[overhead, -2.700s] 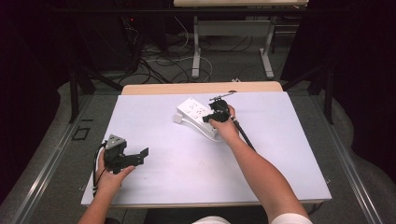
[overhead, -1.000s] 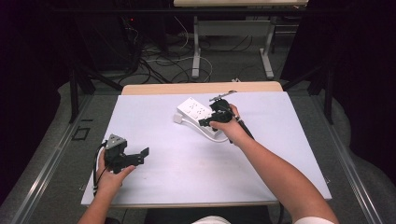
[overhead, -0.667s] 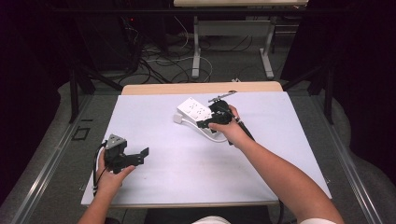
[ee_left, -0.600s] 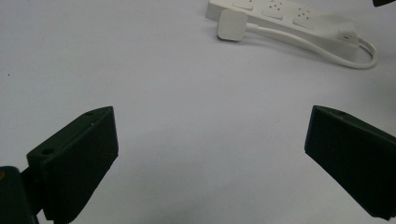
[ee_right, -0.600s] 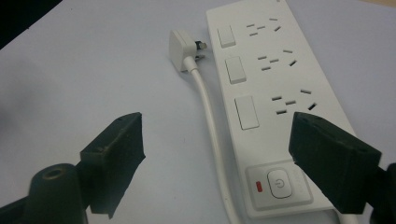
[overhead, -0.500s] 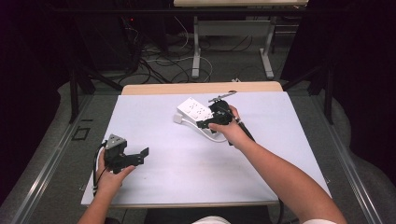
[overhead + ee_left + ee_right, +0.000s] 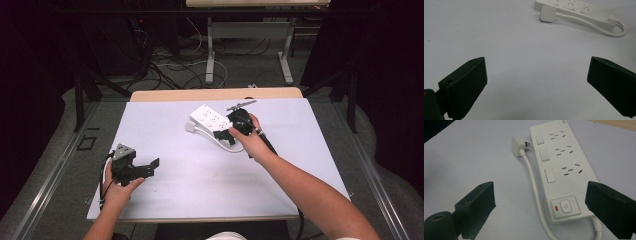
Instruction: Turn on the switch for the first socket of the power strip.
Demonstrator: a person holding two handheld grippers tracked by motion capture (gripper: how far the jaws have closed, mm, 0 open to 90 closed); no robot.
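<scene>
Right gripper [image 7: 223, 134]: positioned at the far centre of the table [image 7: 300, 150], directly at the near end of the white power strip [image 7: 210, 118]. Its jaws stand wide apart and have just been opening. In the right gripper view the power strip [image 7: 560, 170] lies on the table surface below and between the two black jaws, with neither pad pressing on it. The strip is not held.

Power strip: lies flat on the white table, far of centre, set at an angle to the table edges. Three switches and three socket groups run along its face; a power button [image 7: 565, 206] with a small red mark beside it sits at the end nearest the right gripper. Its white cord [image 7: 534, 185] loops out from that end and runs back alongside the body. The plug [image 7: 518, 145] rests on the table just beside the opposite end, pins toward the strip.

Left gripper [image 7: 150, 167]: held at the near left of the table, well apart from the strip. Jaws spread wide with only bare table between them. In the left gripper view the power strip [image 7: 576, 10] shows far off.
</scene>
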